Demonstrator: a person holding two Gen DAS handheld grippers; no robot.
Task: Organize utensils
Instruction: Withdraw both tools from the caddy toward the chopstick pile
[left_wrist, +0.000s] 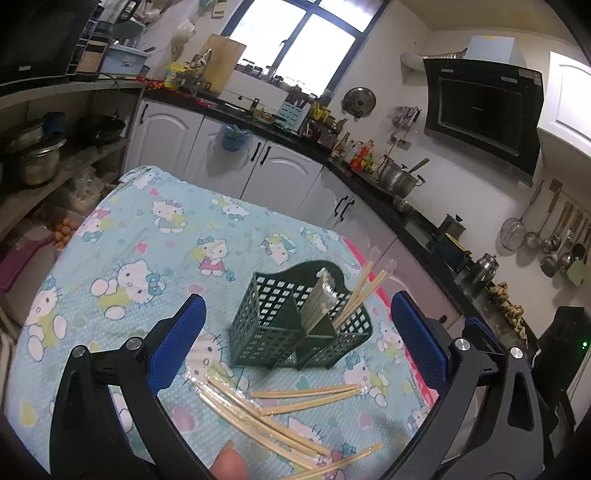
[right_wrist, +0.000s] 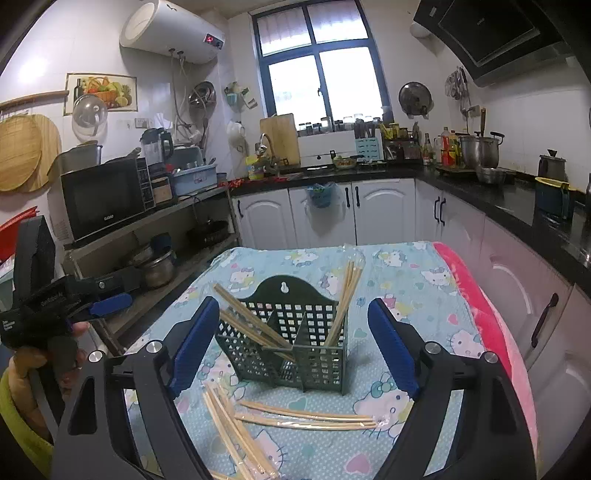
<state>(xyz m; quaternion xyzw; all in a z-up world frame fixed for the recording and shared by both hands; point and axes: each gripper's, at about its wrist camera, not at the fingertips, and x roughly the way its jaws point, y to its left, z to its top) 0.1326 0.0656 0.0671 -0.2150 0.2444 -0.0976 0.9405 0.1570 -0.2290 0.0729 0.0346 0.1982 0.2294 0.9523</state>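
Note:
A dark green slotted utensil holder (left_wrist: 295, 325) (right_wrist: 291, 339) stands on the Hello Kitty tablecloth (left_wrist: 147, 251) (right_wrist: 413, 273). It holds wrapped wooden chopsticks (left_wrist: 358, 295) (right_wrist: 345, 295) leaning out of its compartments. More wrapped chopstick pairs (left_wrist: 280, 417) (right_wrist: 306, 419) lie loose on the cloth in front of the holder. My left gripper (left_wrist: 299, 339) is open and empty, above the loose chopsticks. My right gripper (right_wrist: 295, 350) is open and empty, framing the holder. The left gripper also shows at the left edge of the right wrist view (right_wrist: 92, 306).
Kitchen counters with white cabinets (right_wrist: 332, 210) run behind and right of the table. A shelf with a microwave (right_wrist: 103, 195) and pots stands left. A pink cloth (right_wrist: 480, 314) covers the table's right edge. A thumb (left_wrist: 229, 463) shows at the bottom.

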